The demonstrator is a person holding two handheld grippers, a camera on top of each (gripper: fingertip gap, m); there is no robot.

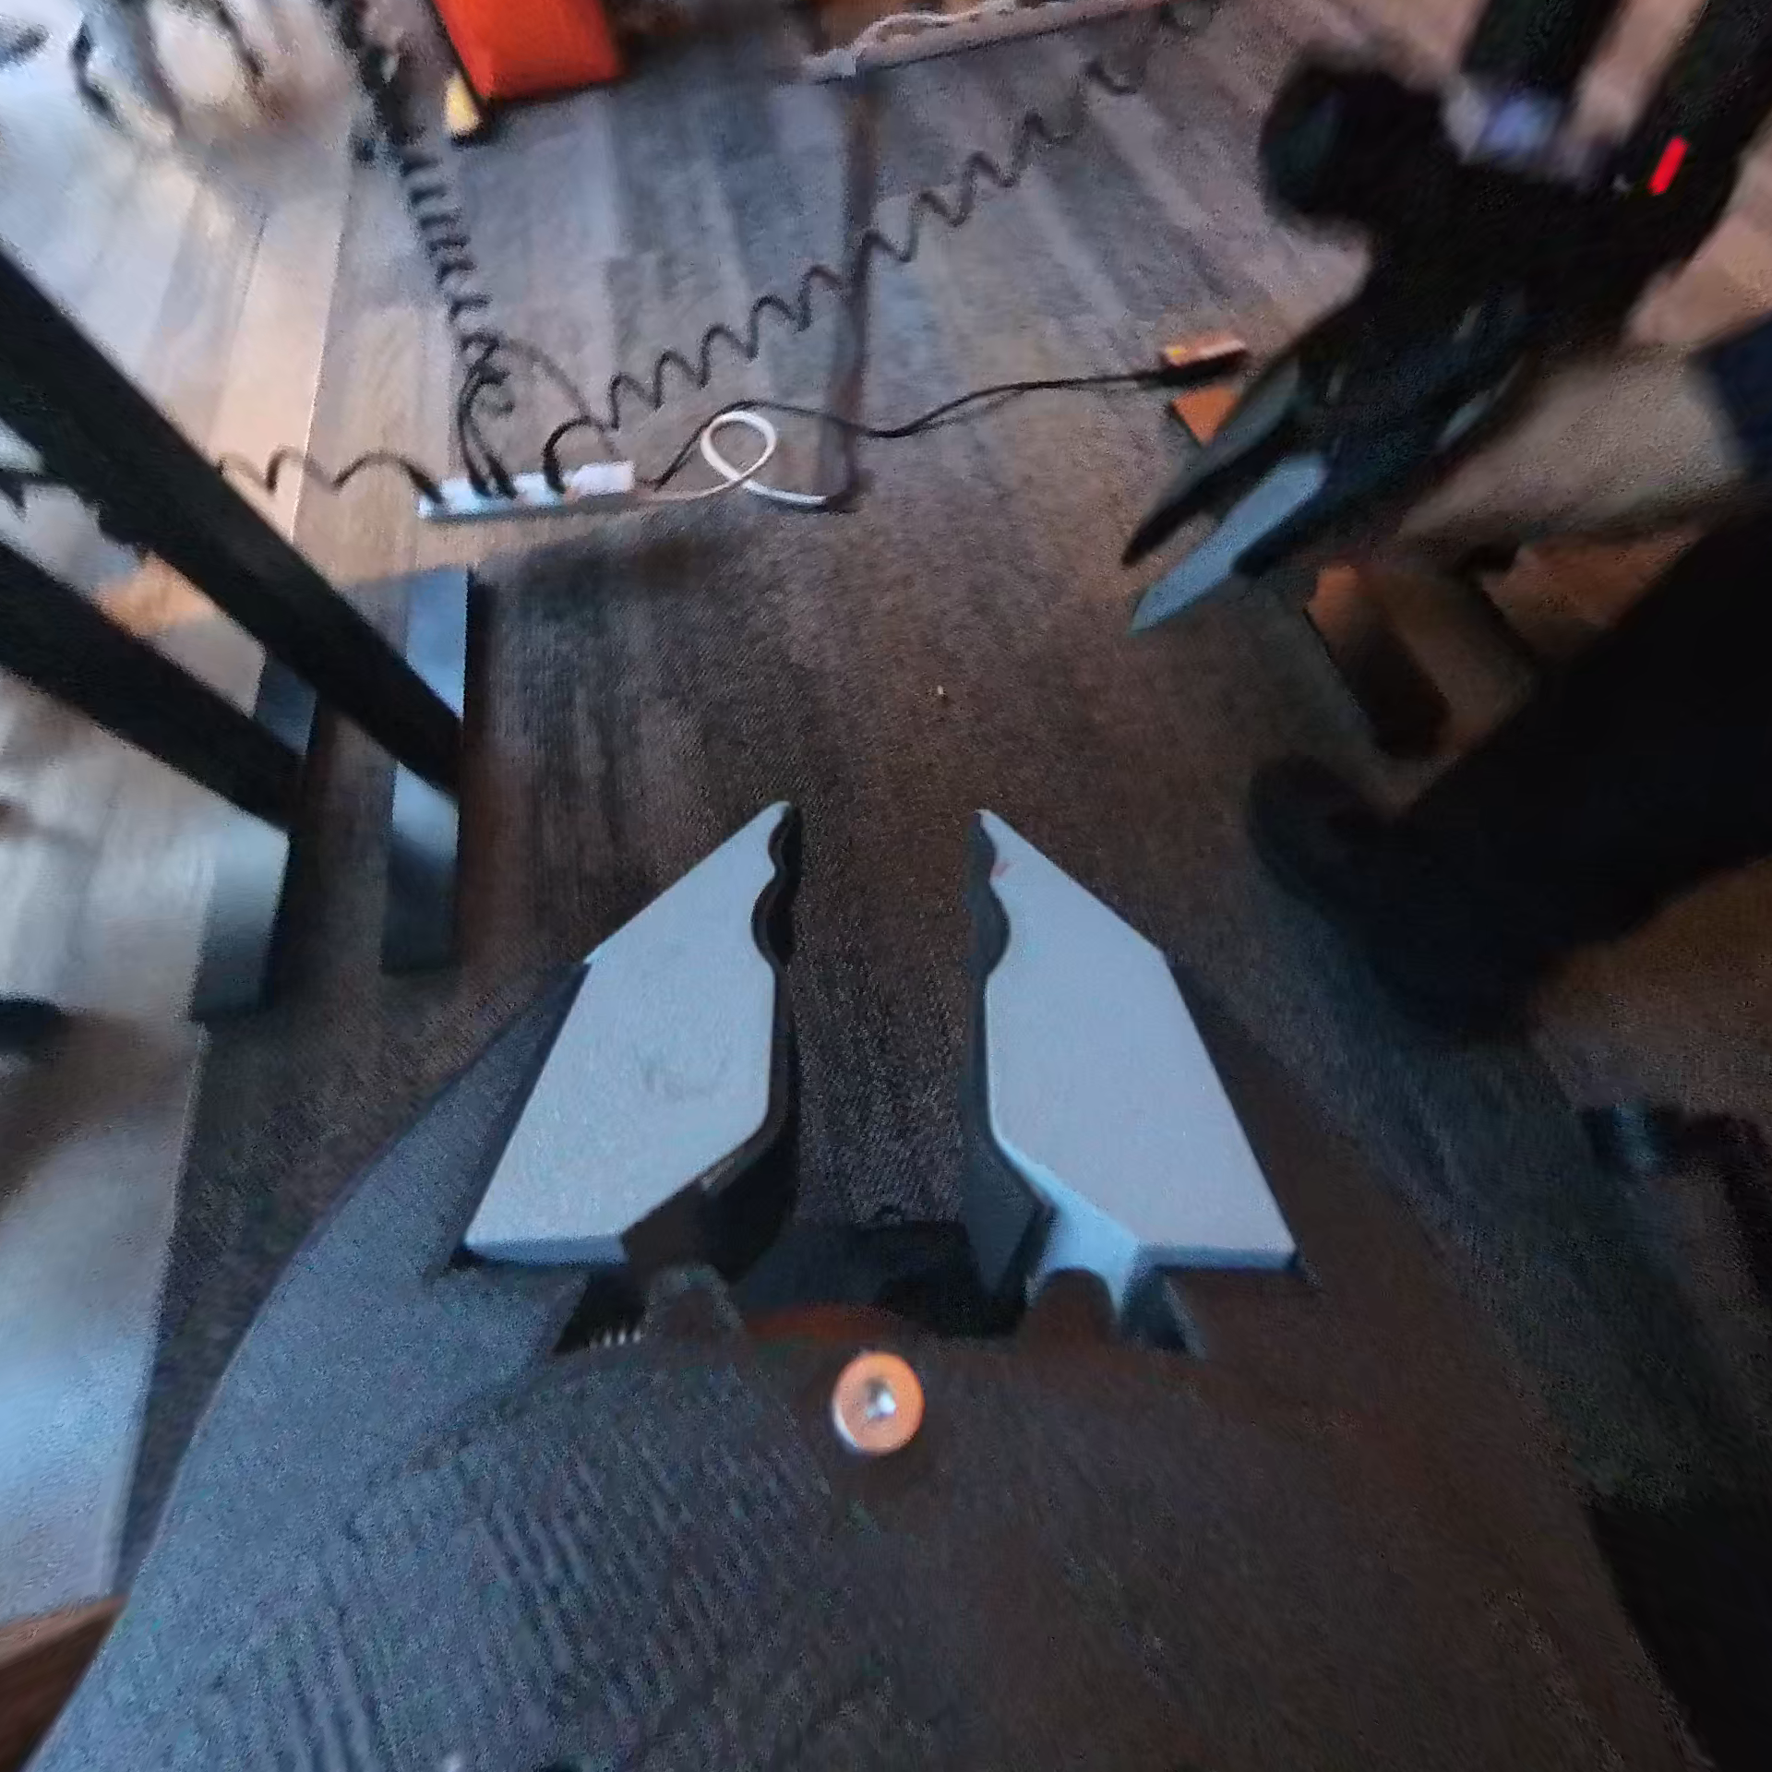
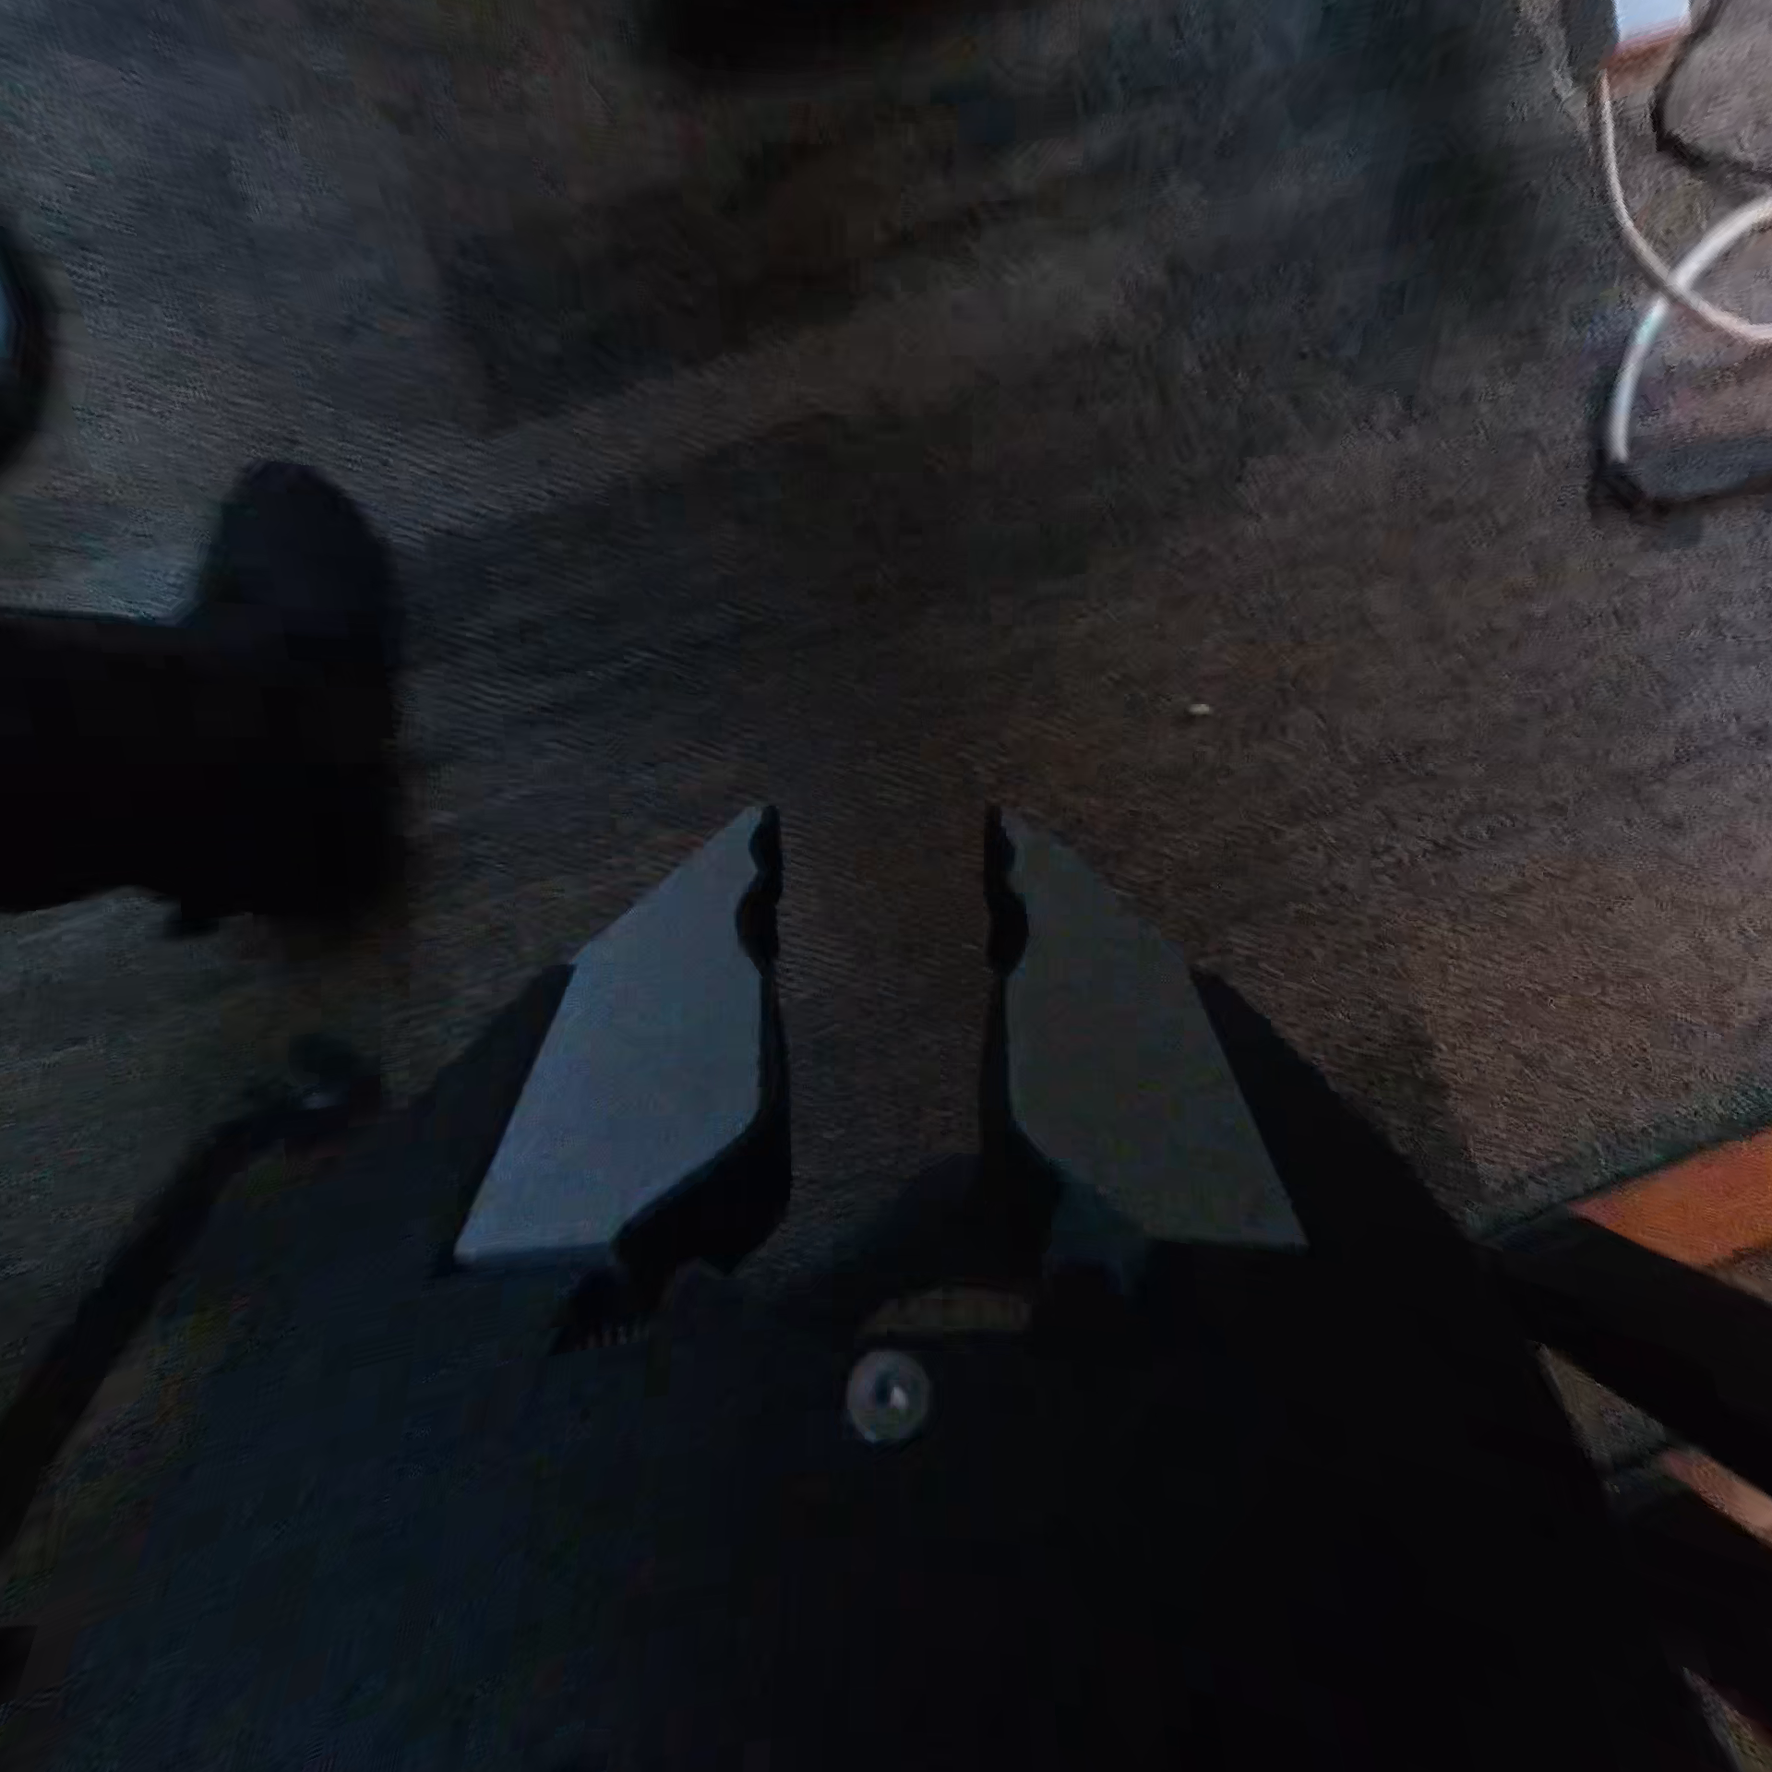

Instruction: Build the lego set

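No lego pieces show in either view. My left gripper (image 1: 882,825) is open and empty, held above a dark grey carpet (image 1: 863,671). My right gripper (image 2: 882,825) is open and empty too, pointing down at the same carpet (image 2: 959,527) in dim light. The right gripper also shows in the left wrist view (image 1: 1208,547) at the upper right, held by a person's hand, its grey fingers pointing down-left. Both views are blurred.
A black table leg and frame (image 1: 192,537) stand at the left. A power strip (image 1: 527,489) with coiled black cables (image 1: 767,316) and a white cable (image 1: 748,460) lies on the floor ahead. The white cable also shows at the upper right of the right wrist view (image 2: 1668,288). An orange object (image 1: 527,38) sits far back.
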